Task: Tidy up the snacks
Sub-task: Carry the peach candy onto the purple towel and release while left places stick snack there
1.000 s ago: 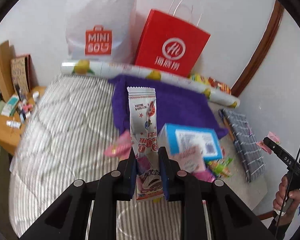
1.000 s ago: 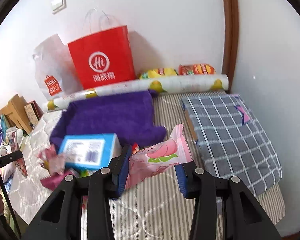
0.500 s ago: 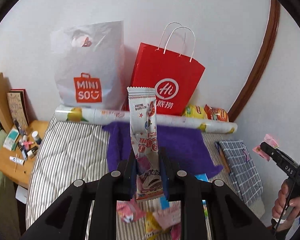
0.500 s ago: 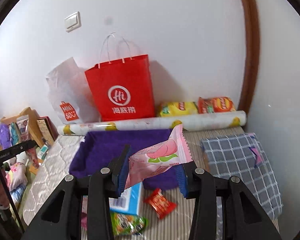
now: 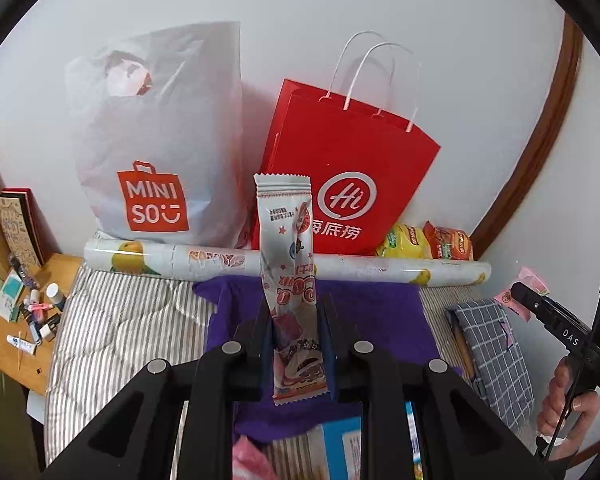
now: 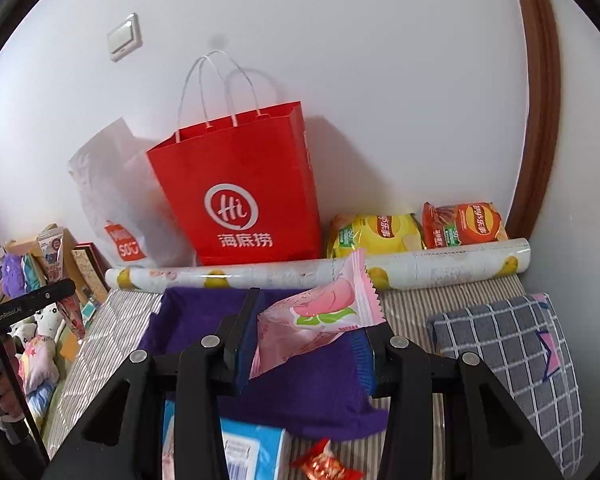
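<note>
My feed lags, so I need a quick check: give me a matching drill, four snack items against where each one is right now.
Things:
1. long silver snack packet
2. pink peach-print snack packet
3. yellow crisp bag
4. small red foil candy

Places:
A. on the striped bedding, near the blue box
B. clamped in the left gripper
C. against the wall, behind the fruit-print roll
D. clamped in the right gripper

Pairs: 1-B, 2-D, 3-C, 4-A

Bright, even indoor light; soft wall shadows; fisheye-warped, dark-vignetted edges.
</note>
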Action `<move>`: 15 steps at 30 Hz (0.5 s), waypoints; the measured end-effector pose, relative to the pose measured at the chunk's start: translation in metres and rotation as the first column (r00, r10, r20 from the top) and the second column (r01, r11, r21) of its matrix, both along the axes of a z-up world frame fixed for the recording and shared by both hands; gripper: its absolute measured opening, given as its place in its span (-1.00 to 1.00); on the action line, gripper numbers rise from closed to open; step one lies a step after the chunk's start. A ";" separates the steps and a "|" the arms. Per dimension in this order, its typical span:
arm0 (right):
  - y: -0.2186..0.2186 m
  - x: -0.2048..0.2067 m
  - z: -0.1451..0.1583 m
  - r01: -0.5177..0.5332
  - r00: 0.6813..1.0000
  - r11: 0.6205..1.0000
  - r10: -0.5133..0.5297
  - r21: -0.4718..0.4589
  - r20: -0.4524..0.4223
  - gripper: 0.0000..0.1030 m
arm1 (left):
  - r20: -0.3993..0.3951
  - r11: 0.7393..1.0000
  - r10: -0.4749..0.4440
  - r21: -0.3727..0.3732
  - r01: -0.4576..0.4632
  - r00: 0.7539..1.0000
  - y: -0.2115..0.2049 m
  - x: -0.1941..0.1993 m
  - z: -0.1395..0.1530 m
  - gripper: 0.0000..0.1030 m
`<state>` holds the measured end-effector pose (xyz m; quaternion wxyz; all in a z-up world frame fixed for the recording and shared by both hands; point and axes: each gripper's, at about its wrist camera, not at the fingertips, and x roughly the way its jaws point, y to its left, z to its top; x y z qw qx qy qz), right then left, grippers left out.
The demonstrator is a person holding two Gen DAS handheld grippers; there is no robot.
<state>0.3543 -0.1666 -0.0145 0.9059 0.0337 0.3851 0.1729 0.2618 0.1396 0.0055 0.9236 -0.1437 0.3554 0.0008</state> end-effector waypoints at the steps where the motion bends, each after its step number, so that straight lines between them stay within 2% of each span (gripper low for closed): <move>1: 0.000 0.004 -0.002 0.000 1.000 1.000 0.000 0.003 -0.004 -0.19 | -0.007 1.000 -0.003 -0.006 0.003 1.000 0.001 0.008 -0.004 -0.62; 7: 0.007 0.035 -0.029 -0.025 0.999 0.999 0.026 0.021 -0.047 -0.19 | -0.062 1.000 -0.008 -0.021 0.006 0.998 0.002 0.040 -0.032 -0.62; 15: 0.028 0.077 -0.078 -0.088 0.985 0.996 0.088 0.010 -0.151 -0.19 | -0.154 0.999 -0.012 -0.037 0.006 0.988 0.003 0.081 -0.074 -0.62</move>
